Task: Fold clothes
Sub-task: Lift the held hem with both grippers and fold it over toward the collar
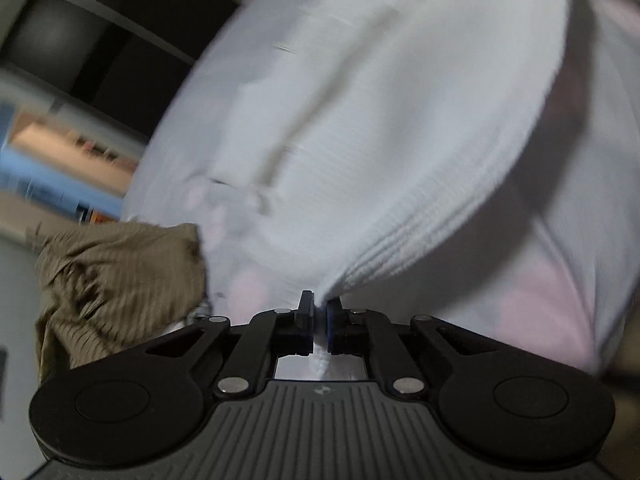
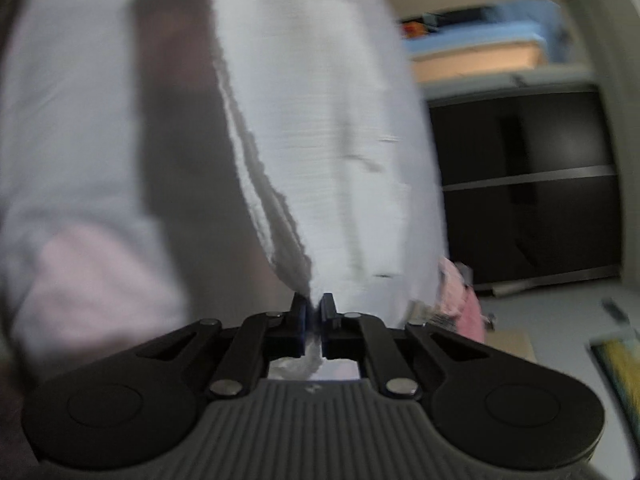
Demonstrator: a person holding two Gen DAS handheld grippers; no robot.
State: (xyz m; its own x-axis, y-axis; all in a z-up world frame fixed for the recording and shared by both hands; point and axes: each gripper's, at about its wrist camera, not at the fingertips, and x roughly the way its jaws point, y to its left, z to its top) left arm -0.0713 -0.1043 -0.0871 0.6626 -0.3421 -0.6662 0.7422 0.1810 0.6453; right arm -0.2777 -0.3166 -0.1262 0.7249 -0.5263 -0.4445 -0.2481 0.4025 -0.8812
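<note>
Clamped on the ribbed hem of a white garment (image 1: 360, 120), the left gripper (image 1: 319, 312) and right gripper (image 2: 314, 314) hold it aloft, spread between them, probably for folding.

Two wrist fisheyes, each close along its claw (downward tilt), both facing one white garment (image 1: 360, 120)

A dark cabinet (image 2: 528, 184) with a pale horizontal rail is standing behind. A blurred blue-and-tan surface (image 2: 480, 52) is showing above it.
</note>
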